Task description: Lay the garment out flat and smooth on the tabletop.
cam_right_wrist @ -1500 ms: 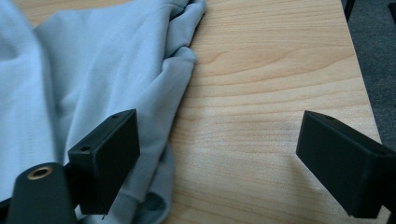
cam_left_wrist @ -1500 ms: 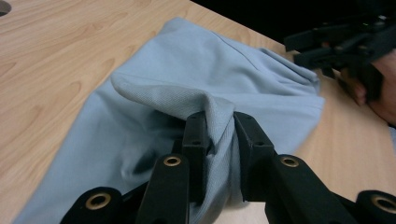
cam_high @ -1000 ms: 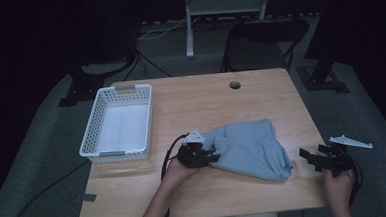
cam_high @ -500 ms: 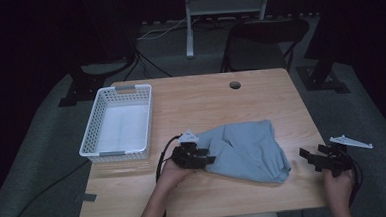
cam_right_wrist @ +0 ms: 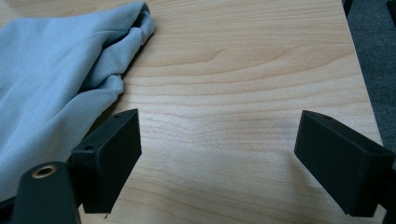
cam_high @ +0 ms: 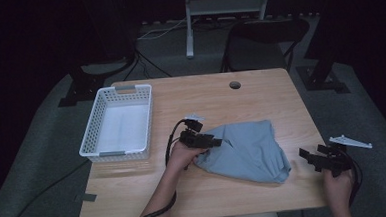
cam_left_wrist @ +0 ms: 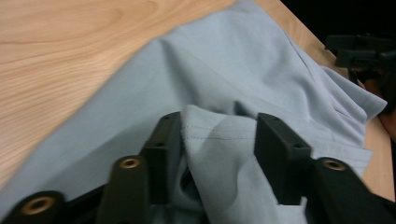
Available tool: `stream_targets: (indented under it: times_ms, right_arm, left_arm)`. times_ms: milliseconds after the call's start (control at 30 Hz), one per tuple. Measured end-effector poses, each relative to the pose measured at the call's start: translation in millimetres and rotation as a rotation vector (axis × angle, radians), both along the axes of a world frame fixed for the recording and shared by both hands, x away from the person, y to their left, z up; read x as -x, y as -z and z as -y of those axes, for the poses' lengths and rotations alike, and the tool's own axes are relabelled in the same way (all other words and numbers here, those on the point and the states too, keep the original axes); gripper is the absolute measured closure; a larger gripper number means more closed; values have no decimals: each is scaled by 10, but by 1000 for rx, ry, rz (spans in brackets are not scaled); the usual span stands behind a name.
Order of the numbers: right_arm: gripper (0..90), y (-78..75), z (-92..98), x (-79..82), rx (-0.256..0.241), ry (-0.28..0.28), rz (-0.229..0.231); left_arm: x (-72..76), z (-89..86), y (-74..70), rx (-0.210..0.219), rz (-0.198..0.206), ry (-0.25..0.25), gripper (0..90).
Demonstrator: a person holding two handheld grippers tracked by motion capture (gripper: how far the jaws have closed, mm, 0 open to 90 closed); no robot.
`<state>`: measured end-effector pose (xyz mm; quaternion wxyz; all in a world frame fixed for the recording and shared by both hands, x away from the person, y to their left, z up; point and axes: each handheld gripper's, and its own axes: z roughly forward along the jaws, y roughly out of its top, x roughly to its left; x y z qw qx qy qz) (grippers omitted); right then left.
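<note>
Left tongs (cam_high: 214,142) pinch cloth (cam_high: 248,150) hem, long axis L-R.

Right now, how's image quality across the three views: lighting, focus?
High view: dim, surroundings nearly black, blue cloth and basket still readable. Left gripper view: fingers close and soft, cloth hem between them clear. Right gripper view: bright, table grain sharp, no glare.

white basket (cam_high: 116,126) – left on table (cam_high: 260,92) | table hole (cam_high: 235,85) | folding chair (cam_high: 265,39) behind – stand (cam_high: 223,9)
</note>
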<state>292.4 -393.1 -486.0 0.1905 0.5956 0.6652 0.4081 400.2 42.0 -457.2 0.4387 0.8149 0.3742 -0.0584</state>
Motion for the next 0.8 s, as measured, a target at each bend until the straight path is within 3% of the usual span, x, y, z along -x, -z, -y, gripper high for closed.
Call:
stream_targets:
  times_ms: [133,200,567,800]
  right_arm:
    - [140,0,0,0,-2,-2,-3]
    - [140,0,0,-1,-3,-2,-5]
    - [141,1,-1,-5,-2,0,-10]
    - [140,3,-1,-5,0,0,-11]
  left_arm:
    - [1,63,6,-40,-1,49,761]
    - [14,58,-8,-19,-14,78,866]
    - [296,-80,-213,97,53,176,882]
    - [540,-203,-209,125,72,277,882]
